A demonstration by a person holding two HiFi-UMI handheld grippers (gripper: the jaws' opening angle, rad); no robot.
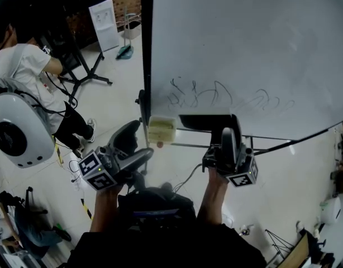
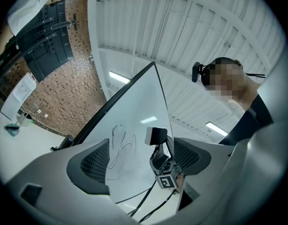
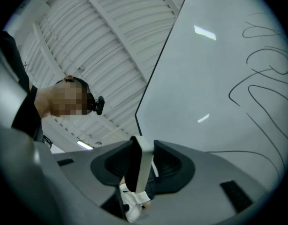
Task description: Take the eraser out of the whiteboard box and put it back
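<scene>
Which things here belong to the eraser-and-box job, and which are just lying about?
Job: eraser, gripped by the right gripper; whiteboard box; left gripper, open and empty.
Lying about: whiteboard scribbles aside, the dustpan, black stand, bystander.

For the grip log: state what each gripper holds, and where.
Right gripper clamps the flat black-and-white rectangular eraser across its two broad faces, near one end. Left gripper holds nothing.

The box (image 1: 161,130) sits at the whiteboard (image 1: 244,49) seven o'clock corner; eraser (image 1: 208,121) at three o'clock of the box; person (image 1: 26,66) at nine o'clock.
</scene>
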